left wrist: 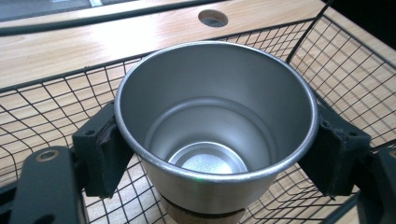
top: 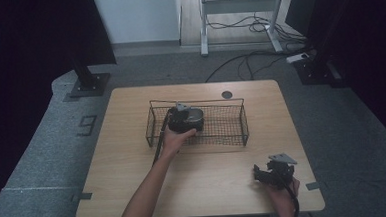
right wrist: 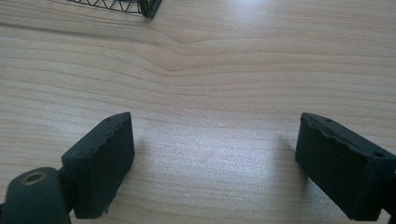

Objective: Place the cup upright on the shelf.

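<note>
**Steel cup gripped inside wire basket**

Wooden worktop is sitting in a dim room with grey floor and cables behind. Black wire basket is resting on the far half of the worktop. Left gripper is reaching into the basket's left part, its jaws clamping a steel cup on both sides near the rim; cup is upright, mouth up, nothing visible inside, basket mesh showing under and around it. In the high view the left gripper and cup are sitting within the basket walls. Right gripper is hovering near the worktop's near right corner, well apart from the basket, jaws spread wide with bare wood between them.
</note>
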`<state>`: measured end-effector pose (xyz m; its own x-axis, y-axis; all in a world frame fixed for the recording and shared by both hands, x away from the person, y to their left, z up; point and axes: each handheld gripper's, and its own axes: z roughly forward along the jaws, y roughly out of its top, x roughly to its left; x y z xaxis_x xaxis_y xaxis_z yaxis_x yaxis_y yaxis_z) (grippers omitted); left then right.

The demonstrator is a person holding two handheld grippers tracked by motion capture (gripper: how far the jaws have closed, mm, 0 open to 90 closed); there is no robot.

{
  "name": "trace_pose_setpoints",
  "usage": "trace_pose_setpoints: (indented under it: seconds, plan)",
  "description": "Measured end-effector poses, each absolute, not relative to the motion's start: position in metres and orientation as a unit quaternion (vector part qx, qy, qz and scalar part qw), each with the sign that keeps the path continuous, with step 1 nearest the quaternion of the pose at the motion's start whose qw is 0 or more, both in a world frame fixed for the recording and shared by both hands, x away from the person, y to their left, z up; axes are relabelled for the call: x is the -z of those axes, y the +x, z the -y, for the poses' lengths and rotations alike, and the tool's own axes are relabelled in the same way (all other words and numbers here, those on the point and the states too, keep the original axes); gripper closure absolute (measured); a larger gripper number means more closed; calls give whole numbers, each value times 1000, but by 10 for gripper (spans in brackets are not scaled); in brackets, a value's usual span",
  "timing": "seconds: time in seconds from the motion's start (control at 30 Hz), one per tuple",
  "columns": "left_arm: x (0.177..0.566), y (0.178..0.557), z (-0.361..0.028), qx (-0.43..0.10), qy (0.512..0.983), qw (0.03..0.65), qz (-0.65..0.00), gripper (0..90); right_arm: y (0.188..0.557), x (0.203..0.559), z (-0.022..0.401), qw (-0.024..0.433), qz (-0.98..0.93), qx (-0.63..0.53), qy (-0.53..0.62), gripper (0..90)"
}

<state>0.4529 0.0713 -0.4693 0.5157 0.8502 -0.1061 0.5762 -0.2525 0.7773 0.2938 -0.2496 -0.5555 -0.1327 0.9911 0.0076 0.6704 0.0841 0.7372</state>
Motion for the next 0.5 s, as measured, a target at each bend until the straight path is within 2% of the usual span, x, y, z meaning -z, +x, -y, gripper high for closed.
trace_pose_setpoints:
  seconds: [0.5]
  plan:
    - [483,455,-65,-162,785,372,-468,192,294,556,250,263,-688,-305,604,115]
